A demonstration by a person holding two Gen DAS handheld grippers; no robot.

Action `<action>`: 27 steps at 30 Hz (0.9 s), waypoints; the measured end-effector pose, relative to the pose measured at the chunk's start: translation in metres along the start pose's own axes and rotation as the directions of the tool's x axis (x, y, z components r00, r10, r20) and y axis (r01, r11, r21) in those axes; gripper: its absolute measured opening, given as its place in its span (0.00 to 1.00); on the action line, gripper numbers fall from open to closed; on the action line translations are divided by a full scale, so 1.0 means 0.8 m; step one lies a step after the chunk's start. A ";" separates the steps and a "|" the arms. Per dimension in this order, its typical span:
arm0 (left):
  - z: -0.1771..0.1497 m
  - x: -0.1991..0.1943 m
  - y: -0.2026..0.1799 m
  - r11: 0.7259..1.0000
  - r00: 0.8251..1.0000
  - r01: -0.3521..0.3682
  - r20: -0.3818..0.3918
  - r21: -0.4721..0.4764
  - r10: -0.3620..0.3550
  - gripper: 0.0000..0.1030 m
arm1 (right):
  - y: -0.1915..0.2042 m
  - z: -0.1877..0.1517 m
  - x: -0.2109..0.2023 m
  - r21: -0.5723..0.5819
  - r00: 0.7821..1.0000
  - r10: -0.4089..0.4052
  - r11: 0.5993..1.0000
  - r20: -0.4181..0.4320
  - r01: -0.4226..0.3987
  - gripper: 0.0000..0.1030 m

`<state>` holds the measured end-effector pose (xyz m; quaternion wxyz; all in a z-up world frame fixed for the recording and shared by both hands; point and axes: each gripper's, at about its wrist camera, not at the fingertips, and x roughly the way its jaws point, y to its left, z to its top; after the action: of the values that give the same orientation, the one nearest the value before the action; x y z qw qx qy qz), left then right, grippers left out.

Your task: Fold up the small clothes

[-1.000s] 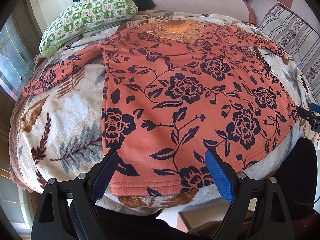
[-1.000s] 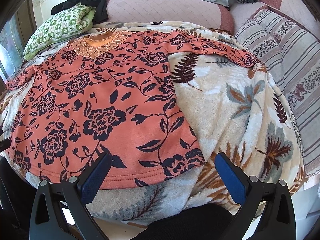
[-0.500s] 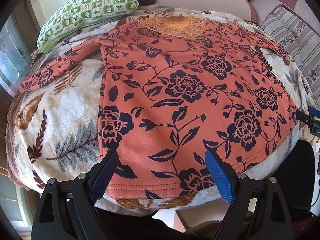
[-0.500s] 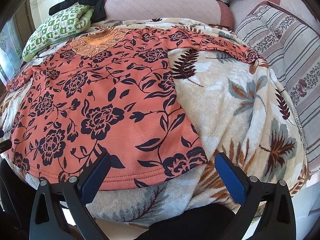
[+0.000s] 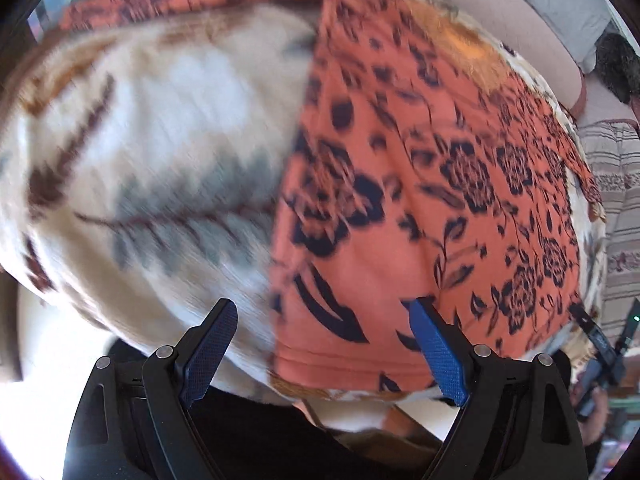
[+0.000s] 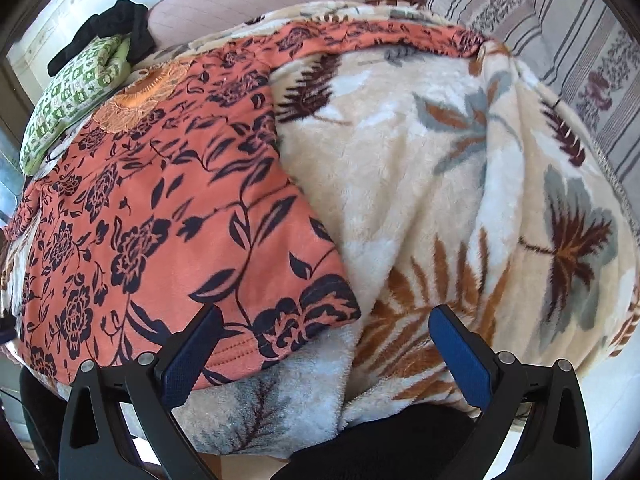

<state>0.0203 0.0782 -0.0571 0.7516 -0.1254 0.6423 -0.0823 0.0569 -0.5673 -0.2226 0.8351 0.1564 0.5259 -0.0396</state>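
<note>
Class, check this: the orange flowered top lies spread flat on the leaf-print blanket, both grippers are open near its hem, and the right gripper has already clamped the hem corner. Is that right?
Not quite. The right gripper has clamped nothing: in the right wrist view its jaws stand wide apart around the hem corner of the orange flowered top. The rest holds: the top lies spread on the leaf-print blanket, and the left gripper is open too.

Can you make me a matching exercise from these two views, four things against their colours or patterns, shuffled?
Things:
1. top
2. blanket
3. pillow
4. right gripper pads

Descriptions:
A. green and white check
B. blue
C. orange with dark flowers
D. cream with brown and grey leaves

Pairs: 1-C, 2-D, 3-A, 4-B
</note>
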 end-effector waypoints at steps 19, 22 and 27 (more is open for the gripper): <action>-0.014 0.019 0.017 0.970 0.981 0.177 -0.046 -0.164 -0.187 0.63 | -0.016 0.012 0.006 0.019 0.995 0.080 0.997 0.059 -0.081 0.41; -0.015 0.018 -0.001 0.987 0.991 0.125 -0.032 -0.100 -0.129 0.10 | -0.007 0.012 -0.003 -0.048 0.997 0.059 0.997 0.058 -0.057 0.12; -0.022 -0.018 -0.010 0.984 0.989 0.148 0.018 -0.094 -0.147 0.07 | -0.021 0.009 -0.050 -0.022 0.983 0.157 0.988 0.099 -0.156 0.05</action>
<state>0.0005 0.0734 -0.0435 0.7402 -0.2089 0.6301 -0.1064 0.0414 -0.5895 -0.1875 0.8622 0.1890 0.4694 0.0221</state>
